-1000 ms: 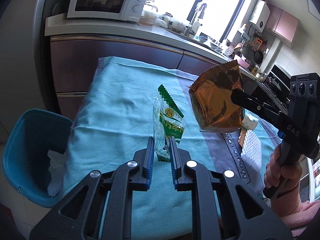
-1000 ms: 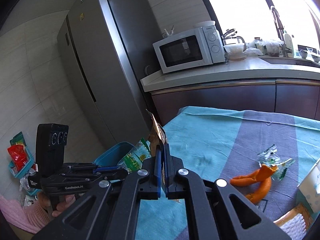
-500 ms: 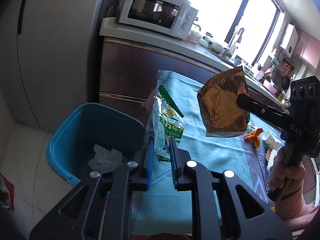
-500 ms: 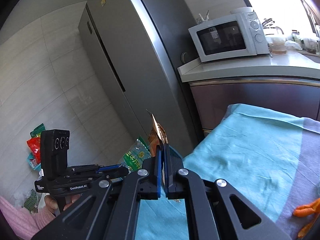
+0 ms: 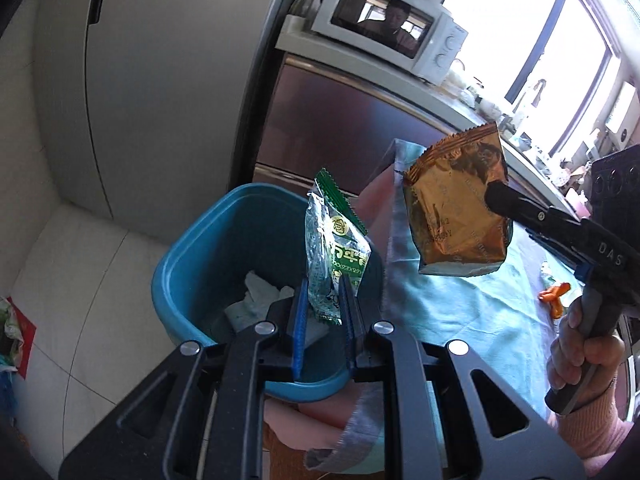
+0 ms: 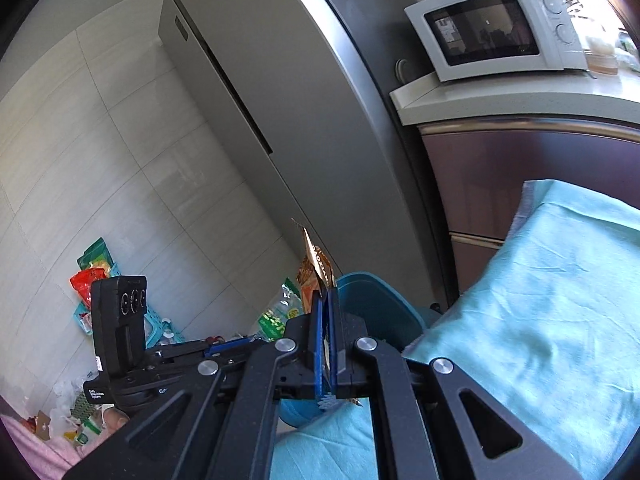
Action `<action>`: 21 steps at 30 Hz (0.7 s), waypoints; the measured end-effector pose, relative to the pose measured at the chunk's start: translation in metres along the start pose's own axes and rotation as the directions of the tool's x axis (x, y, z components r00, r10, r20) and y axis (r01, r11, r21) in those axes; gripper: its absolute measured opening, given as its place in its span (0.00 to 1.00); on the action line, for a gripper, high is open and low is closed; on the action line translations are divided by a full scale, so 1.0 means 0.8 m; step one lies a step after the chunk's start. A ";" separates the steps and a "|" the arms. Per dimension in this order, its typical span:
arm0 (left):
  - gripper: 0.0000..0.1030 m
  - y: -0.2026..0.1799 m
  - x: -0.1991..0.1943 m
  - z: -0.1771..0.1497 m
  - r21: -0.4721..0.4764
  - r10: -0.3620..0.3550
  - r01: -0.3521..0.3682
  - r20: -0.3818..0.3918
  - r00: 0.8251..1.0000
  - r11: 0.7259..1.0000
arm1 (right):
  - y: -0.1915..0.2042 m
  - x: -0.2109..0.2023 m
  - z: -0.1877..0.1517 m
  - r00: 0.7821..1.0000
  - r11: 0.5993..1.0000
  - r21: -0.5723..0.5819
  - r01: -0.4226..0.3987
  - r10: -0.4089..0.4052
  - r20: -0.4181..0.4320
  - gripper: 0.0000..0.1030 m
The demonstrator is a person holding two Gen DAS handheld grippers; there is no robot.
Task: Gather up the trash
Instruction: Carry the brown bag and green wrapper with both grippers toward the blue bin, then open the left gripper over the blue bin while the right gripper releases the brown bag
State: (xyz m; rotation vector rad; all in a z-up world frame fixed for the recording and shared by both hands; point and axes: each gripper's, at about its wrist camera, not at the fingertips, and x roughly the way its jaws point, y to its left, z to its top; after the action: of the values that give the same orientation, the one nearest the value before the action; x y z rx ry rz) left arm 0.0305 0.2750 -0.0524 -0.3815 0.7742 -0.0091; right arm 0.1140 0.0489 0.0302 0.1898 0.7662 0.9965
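Observation:
My left gripper [image 5: 323,312] is shut on a green and clear snack wrapper [image 5: 334,254] and holds it over the blue trash bin [image 5: 200,256], which has white tissue [image 5: 256,300] inside. My right gripper [image 6: 327,316] is shut on a copper-gold foil bag [image 5: 456,204], seen edge-on in the right wrist view [image 6: 316,264], and holds it above the table's left edge, right of the bin. The bin [image 6: 376,300] and the left gripper's wrapper [image 6: 280,312] also show in the right wrist view.
The table carries a teal cloth [image 5: 472,312] with orange peel [image 5: 554,294] on it. A grey fridge [image 5: 160,80] stands behind the bin. A white microwave [image 5: 392,24] sits on the counter. Snack packets [image 6: 94,276] lie on the floor by the wall.
Both grippers have swung left from over the table toward the bin, each still holding its wrapper. The left gripper's wrapper now hangs over the bin opening.

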 end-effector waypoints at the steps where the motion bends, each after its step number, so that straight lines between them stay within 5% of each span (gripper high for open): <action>1: 0.15 0.003 0.003 0.000 -0.002 0.006 -0.006 -0.003 1.000 1.000 | 0.002 0.007 0.000 1.000 1.000 -0.004 -0.001 0.001 -0.009 0.02; 21: 0.17 0.043 0.061 -0.005 -0.067 0.089 -0.095 -0.084 0.992 0.993 | -0.005 0.115 -0.021 0.974 0.998 0.025 0.064 -0.057 -0.220 0.05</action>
State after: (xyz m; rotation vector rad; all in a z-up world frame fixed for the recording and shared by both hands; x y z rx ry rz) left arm 0.0579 0.2986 -0.0999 -0.4148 0.8731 0.0902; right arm 0.1341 0.1182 -0.0293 0.0841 0.9844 0.9569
